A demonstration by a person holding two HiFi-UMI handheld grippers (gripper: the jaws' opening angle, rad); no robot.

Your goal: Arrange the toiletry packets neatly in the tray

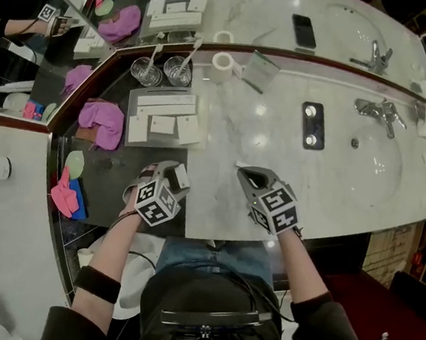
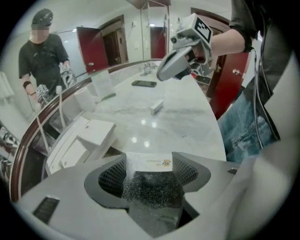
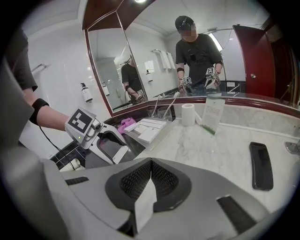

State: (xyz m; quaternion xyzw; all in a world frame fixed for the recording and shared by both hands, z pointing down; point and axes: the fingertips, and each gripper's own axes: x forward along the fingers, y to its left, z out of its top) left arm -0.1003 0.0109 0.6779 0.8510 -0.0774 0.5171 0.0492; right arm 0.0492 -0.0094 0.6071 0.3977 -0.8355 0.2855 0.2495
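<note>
- The tray [image 1: 160, 139] is grey and rectangular and lies on the dark counter at the marble's edge.
- In the tray, two long white packets [image 1: 166, 103] lie side by side at the far edge. Three smaller packets [image 1: 138, 128] form a row nearer.
- A white logo packet [image 2: 150, 161] is clamped flat in the left gripper [image 2: 149, 176].
- A thin white packet [image 3: 144, 206] is pinched edge-on in the right gripper [image 3: 146, 187].
- One loose packet [image 2: 157, 106] lies on the marble.

You're in a hotel-style bathroom: marble desk [image 1: 240, 138], sink [image 1: 368, 161], tap [image 1: 379, 112], wall mirror [image 1: 256, 5], toilet roll [image 1: 223, 62], tray [image 1: 134, 106] of toiletry packets [image 1: 163, 125].
</note>
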